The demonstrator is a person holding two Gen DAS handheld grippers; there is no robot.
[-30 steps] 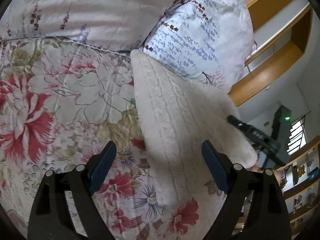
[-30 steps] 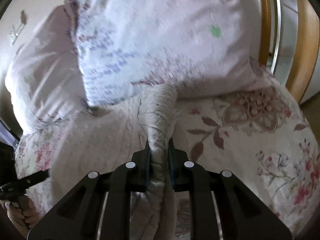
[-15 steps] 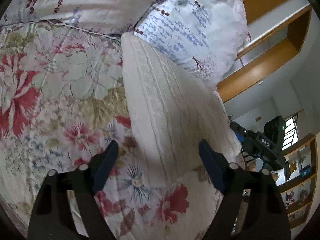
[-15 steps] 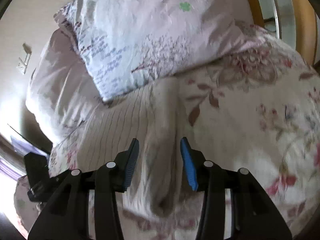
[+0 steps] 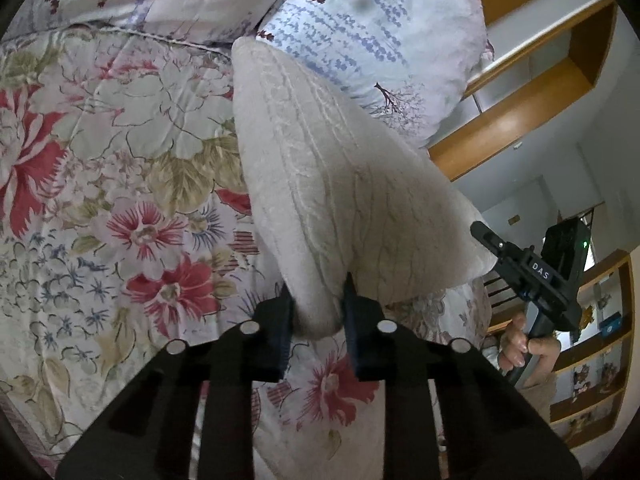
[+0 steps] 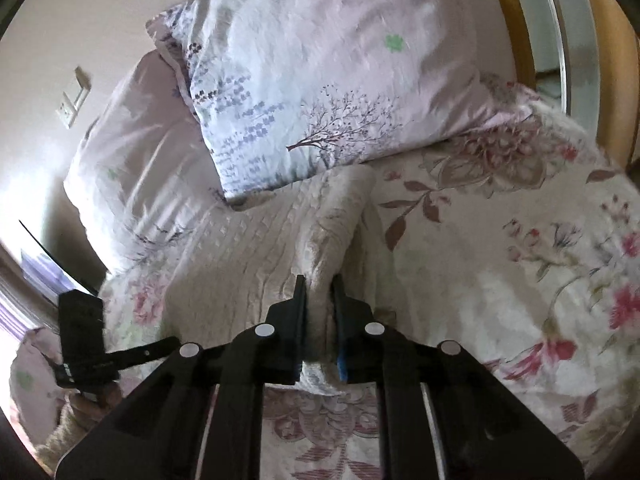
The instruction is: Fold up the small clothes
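Note:
A cream knitted garment [image 5: 320, 184] lies on a floral bedspread [image 5: 120, 200], its far end against the pillows. My left gripper [image 5: 317, 304] is shut on its near edge, which bunches between the fingers. In the right wrist view the same garment [image 6: 256, 256] lies flat with a raised fold on its right side, and my right gripper [image 6: 319, 296] is shut on that fold. The right gripper also shows at the right of the left wrist view [image 5: 528, 276], and the left gripper shows at the lower left of the right wrist view [image 6: 92, 348].
Two pillows [image 5: 372, 36] [image 6: 320, 72] lie at the head of the bed behind the garment. A wooden headboard and shelves [image 5: 520, 92] stand to the right. The bedspread [image 6: 520, 260] stretches out right of the garment.
My left gripper was open around the garment's near edge and has closed on it. My right gripper let go of the fold half a second ago and has closed on it again.

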